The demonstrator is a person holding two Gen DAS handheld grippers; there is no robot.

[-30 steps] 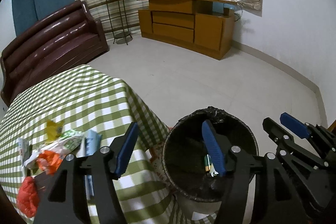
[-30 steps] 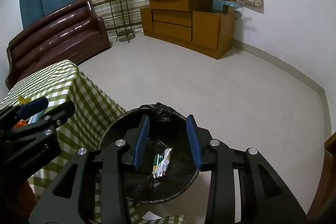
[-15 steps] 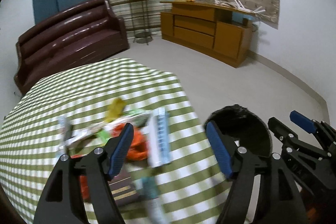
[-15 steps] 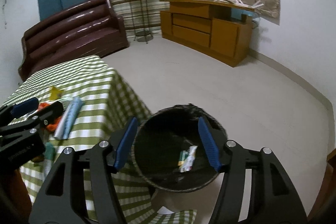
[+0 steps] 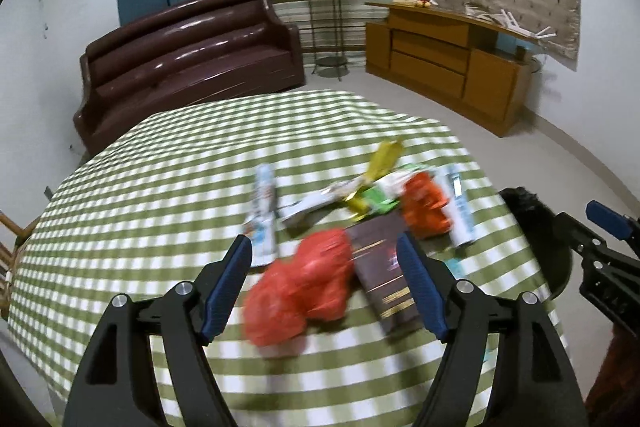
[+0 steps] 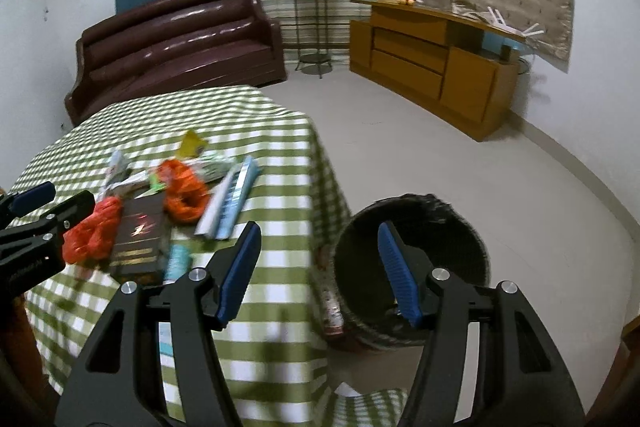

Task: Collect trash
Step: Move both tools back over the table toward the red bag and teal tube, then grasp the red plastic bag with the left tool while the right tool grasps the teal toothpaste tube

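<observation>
1. My left gripper (image 5: 326, 283) hangs above the worktop (image 5: 160, 195), which wears a green-and-white checked cloth. Its blue fingers (image 5: 226, 285) stand wide apart and have just been opening, with nothing clamped between them.
2. Seen between those fingers, a crumpled red bag (image 5: 300, 291) lies on the cloth below, blurred. I cannot tell that either finger touches it.
3. Just right of the red bag lies a dark brown box (image 5: 380, 267) with gold print, near the worktop's right edge.
4. Beyond the box is the rest of the trash heap: an orange bag (image 5: 424, 207), a yellow wrapper (image 5: 384, 159), a green-and-white packet (image 5: 380, 195) and a pale blue tube (image 5: 460, 207) at the right edge.
5. A second pale wrapper (image 5: 262, 211) lies to the left of the heap, a little apart from it.
6. My right gripper (image 6: 318, 271) is off the worktop's right edge, with its fingers (image 6: 240, 271) apart; they opened a moment ago and hold nothing.
7. In the right wrist view, its left finger sits over the cloth and its right finger over the black bin (image 6: 412, 267).
8. The bin stands on the floor (image 6: 440, 155) just beside the worktop's right edge, lined with a black bag. Its inside is too dark for me to read.
9. A small teal piece (image 6: 178, 259) lies near the box, toward the worktop's near edge.
</observation>
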